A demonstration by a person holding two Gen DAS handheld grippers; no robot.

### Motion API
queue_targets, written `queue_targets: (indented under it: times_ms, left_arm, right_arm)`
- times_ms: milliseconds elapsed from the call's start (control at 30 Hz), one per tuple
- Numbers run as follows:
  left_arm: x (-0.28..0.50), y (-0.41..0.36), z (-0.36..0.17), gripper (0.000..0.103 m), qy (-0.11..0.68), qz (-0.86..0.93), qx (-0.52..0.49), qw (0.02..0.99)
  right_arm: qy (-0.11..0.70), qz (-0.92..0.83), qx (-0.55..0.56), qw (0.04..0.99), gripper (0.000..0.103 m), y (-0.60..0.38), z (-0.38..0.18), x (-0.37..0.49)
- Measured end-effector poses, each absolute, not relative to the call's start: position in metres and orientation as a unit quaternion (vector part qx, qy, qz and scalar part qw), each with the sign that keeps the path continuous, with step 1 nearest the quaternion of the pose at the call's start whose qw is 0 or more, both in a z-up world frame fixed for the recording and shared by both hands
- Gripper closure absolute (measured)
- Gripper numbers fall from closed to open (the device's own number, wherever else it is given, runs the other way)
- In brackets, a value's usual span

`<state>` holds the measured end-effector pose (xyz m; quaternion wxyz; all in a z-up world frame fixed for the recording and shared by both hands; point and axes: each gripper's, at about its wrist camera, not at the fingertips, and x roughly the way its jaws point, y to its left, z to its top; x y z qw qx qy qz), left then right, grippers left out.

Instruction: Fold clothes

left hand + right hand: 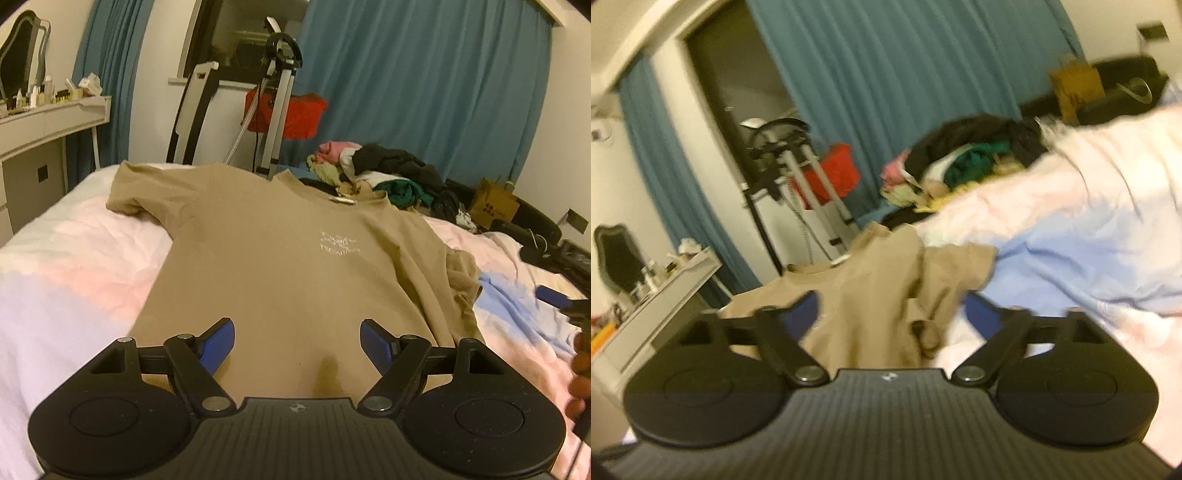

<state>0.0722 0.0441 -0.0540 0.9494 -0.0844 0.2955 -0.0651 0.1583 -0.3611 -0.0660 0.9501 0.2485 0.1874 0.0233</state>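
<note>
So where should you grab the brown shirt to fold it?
Probably the crumpled sleeve on the brown shirt's right side. It's bunched into raised folds, easy to pinch. The open right hand-held gripper already faces it, so come in from the bed's right.

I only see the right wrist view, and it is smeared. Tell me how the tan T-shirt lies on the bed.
Observer: The tan T-shirt lies chest up on the bed, with a small white print showing.
Operator: Report the left gripper.
Observer: The left gripper is open over the shirt's lower part, with nothing between its pads.
Operator: Now the sleeve I cannot see.
Observer: That sleeve, on the side toward the white dresser, lies spread out on the bed, only slightly rumpled.
</note>
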Motion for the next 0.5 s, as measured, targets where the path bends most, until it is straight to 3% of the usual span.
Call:
queue_targets:
  times_ms: [300,400,500]
  left_arm:
    - [0.091,0.042,-0.065,0.026,0.308,-0.065,-0.119,0.942]
    - [0.098,0.042,-0.069,0.026,0.313,-0.070,-0.137,0.937]
    - [0.105,0.041,-0.075,0.026,0.319,-0.078,-0.157,0.931]
  right_arm:
    - [0.243,-0.007,0.388,0.889,0.031,-0.440,-0.129,0.218]
    - [0.251,0.007,0.420,0.872,0.039,-0.449,-0.146,0.237]
    - [0.245,0.025,0.422,0.873,0.040,-0.444,-0.155,0.258]
